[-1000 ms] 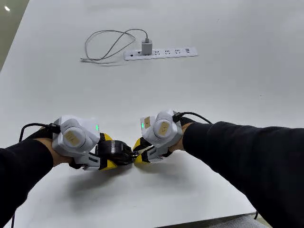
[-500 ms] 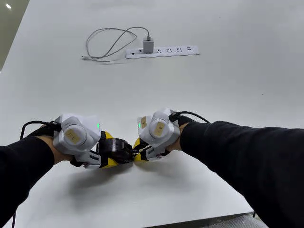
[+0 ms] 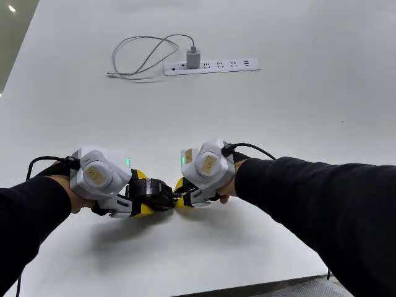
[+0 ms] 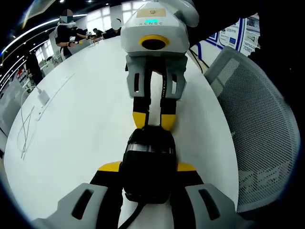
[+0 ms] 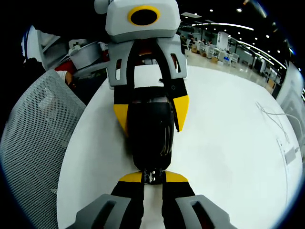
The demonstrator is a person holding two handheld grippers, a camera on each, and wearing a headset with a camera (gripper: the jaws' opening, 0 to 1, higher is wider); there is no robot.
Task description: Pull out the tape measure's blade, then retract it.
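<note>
1. Both jaw pairs are clenched near the white surface's (image 3: 260,124) near edge: left gripper (image 3: 143,197) on the tape measure (image 3: 153,193) case, right gripper (image 3: 180,197) on its blade tip.
2. Far edge: power strip (image 3: 213,65). Beside the surface: mesh chair (image 4: 257,119).

Right gripper (image 5: 153,178): yellow-tipped black jaws pinched on the small silver blade tab (image 5: 152,173) of the black ribbed tape measure case (image 5: 151,138). Left gripper (image 5: 151,114) clamps the case from the opposite side. Both sit over the white table (image 5: 224,143), near its edge by the grey mesh chair (image 5: 33,138).
</note>
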